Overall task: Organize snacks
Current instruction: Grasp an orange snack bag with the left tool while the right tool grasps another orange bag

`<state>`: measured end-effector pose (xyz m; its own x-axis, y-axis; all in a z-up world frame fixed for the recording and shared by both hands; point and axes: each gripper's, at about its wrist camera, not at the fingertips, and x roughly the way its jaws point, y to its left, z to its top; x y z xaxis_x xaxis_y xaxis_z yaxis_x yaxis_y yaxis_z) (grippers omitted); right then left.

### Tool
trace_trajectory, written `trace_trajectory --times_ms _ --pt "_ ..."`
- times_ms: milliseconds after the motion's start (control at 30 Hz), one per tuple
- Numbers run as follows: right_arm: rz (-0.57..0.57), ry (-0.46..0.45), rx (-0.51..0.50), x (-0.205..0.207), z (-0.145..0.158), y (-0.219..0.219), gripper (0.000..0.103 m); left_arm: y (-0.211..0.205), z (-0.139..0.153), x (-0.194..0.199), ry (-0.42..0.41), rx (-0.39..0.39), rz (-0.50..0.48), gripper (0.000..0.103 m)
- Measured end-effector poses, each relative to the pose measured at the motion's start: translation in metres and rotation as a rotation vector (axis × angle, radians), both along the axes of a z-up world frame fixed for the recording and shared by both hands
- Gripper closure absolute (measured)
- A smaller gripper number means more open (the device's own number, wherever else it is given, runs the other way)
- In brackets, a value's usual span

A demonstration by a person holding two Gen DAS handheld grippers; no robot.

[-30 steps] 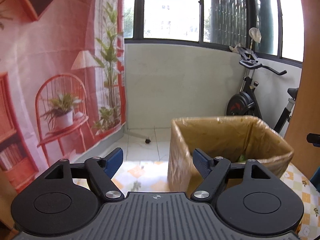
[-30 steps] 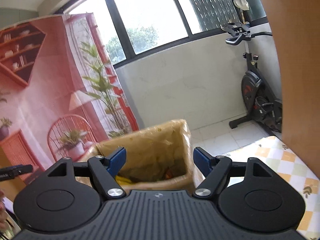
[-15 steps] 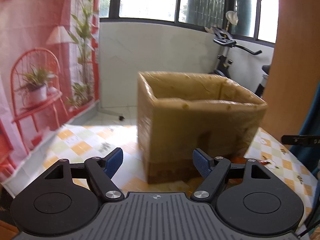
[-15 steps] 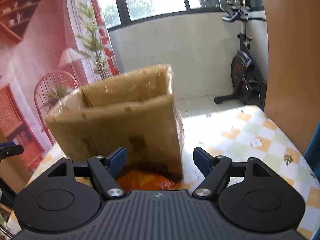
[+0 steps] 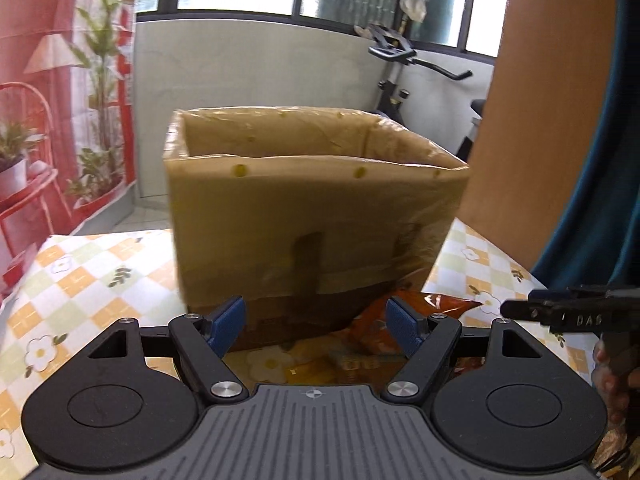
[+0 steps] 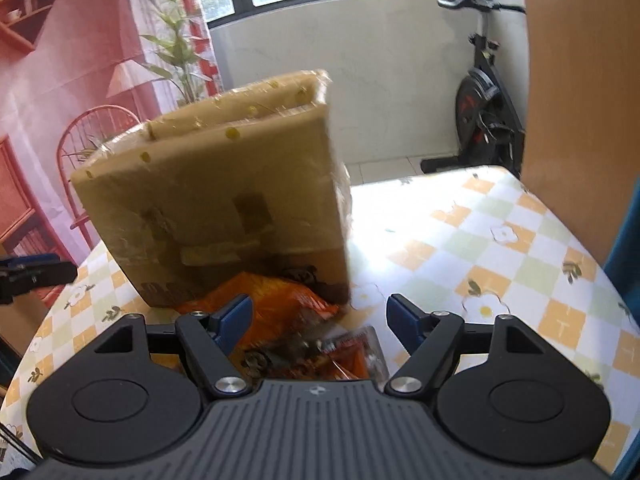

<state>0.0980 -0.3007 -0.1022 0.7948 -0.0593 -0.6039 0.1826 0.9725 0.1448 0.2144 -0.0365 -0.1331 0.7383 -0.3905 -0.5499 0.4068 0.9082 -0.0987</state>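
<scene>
A tall cardboard box [image 5: 312, 216] wrapped in clear film stands on the checked tablecloth [image 5: 88, 272], open at the top; its inside is hidden from here. My left gripper [image 5: 316, 322] is open just in front of the box's foot, nothing between its fingers. An orange snack bag [image 5: 404, 308] lies at the box's right corner. In the right wrist view the same box [image 6: 224, 208] stands ahead, and the orange snack bag [image 6: 280, 308] lies under my open right gripper [image 6: 320, 318]. The right gripper's tip [image 5: 560, 310] shows at the left view's right edge.
The tablecloth [image 6: 500, 264] stretches bare to the right of the box. A wooden panel [image 6: 576, 92] rises at the right. Behind the table are an exercise bike [image 6: 484, 108], a white wall, windows and a red printed backdrop [image 5: 52, 80]. The left gripper's tip [image 6: 32, 272] shows at far left.
Both grippers have sunk and tipped downward, from looking over the box's rim to facing its side. The tablecloth and the orange bag have come into view. Both stay open.
</scene>
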Motion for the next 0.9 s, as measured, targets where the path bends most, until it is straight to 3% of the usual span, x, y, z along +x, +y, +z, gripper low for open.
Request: trace_trajectory --times_ms 300,567,900 --pt "-0.074 0.095 0.011 -0.029 -0.033 -0.028 0.026 -0.022 -0.015 0.006 0.052 0.023 -0.031 0.024" --pt "-0.005 0.159 -0.059 -0.043 -0.061 -0.014 0.025 -0.031 -0.022 0.010 0.080 0.049 -0.037 0.024" --pt "0.033 0.150 -0.092 -0.023 -0.068 -0.003 0.016 -0.036 -0.031 0.013 0.110 0.059 -0.031 0.024"
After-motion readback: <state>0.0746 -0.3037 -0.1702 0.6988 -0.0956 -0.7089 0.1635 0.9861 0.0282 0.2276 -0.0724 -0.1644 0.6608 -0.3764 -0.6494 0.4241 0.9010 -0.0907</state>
